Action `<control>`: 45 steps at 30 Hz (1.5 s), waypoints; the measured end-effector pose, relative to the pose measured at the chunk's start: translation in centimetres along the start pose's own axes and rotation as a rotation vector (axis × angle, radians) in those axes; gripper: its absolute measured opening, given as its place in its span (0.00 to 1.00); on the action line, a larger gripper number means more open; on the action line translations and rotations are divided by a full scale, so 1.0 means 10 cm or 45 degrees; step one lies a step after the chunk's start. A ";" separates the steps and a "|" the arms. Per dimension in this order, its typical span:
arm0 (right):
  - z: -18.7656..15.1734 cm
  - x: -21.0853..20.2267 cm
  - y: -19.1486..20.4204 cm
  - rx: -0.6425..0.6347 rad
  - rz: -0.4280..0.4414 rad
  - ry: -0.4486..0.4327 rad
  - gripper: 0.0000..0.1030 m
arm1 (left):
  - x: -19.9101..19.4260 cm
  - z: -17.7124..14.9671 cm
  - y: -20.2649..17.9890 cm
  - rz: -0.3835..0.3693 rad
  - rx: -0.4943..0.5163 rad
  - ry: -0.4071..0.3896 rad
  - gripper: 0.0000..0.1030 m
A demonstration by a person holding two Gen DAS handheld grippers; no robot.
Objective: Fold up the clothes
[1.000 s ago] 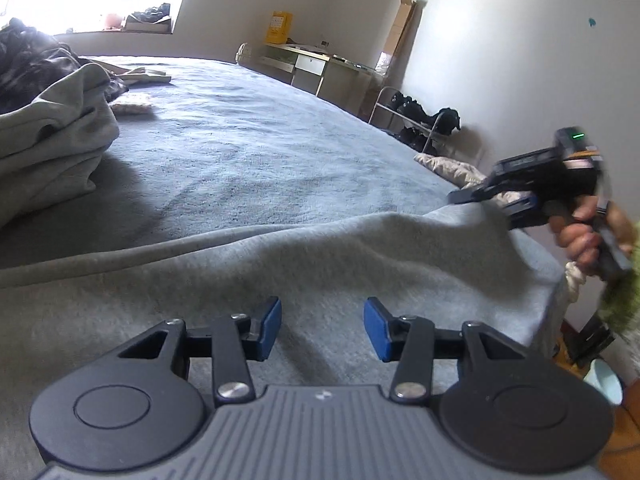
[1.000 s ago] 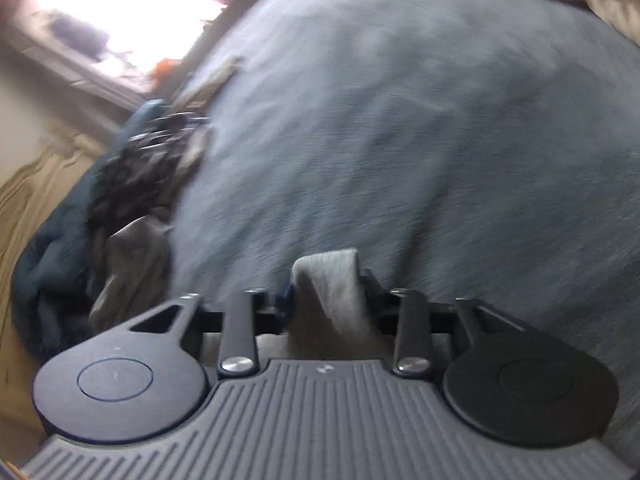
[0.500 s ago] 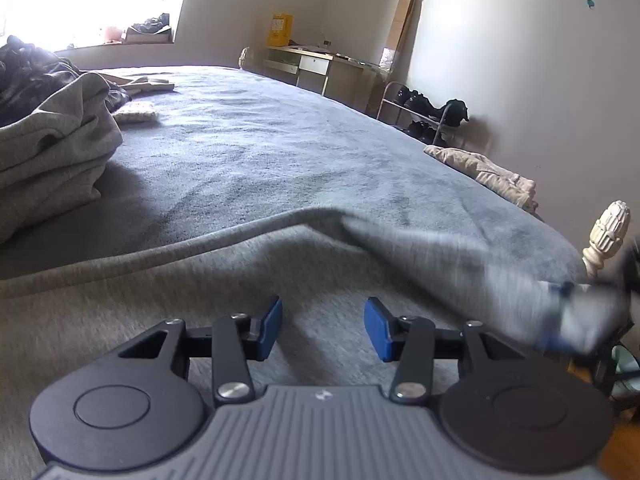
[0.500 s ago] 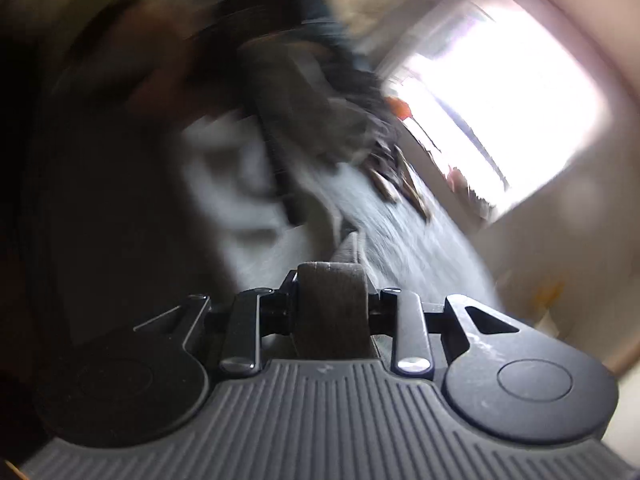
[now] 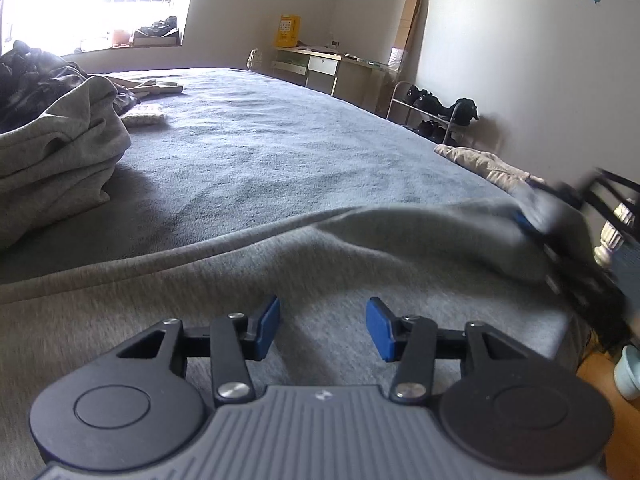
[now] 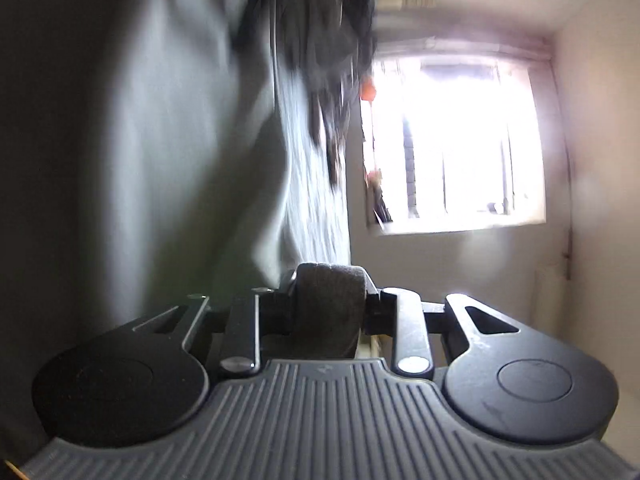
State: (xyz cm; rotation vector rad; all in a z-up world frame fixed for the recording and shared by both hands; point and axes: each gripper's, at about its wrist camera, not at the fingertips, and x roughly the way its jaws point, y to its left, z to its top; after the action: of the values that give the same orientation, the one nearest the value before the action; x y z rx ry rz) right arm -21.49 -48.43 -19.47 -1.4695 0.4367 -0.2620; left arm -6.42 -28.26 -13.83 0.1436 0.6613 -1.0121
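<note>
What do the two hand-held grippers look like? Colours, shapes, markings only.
Left hand-held gripper: black linkage arms with silver pivot screws, two round black discs, ribbed grey body with a small logo, blue pads on its fingers. Right hand-held gripper: same black linkage, discs and ribbed grey body; its pads are hidden. No cables or sleeves show.

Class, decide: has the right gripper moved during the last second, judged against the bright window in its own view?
Yes. The right gripper has rolled: the bright window went from upper left to right of frame.
</note>
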 end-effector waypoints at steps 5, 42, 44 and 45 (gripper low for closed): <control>-0.47 0.60 -0.14 0.282 0.046 0.323 0.36 | 0.01 -0.03 -0.05 0.010 0.056 0.003 0.50; -1.13 0.50 -1.28 2.037 0.388 0.154 0.10 | 0.04 -0.11 -0.01 -0.017 0.080 -0.041 0.57; -1.25 0.61 -1.18 2.102 0.344 0.197 0.11 | 0.04 -0.11 -0.01 -0.015 0.080 -0.041 0.57; -1.31 0.66 -1.13 2.134 0.322 0.218 0.11 | 0.04 -0.12 -0.01 -0.013 0.081 -0.040 0.57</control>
State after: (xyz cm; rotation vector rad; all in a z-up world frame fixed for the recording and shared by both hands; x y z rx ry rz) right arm -20.25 -64.11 -9.61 0.2475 0.3451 -0.3942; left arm -6.89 -28.18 -14.98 0.1796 0.6019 -1.0441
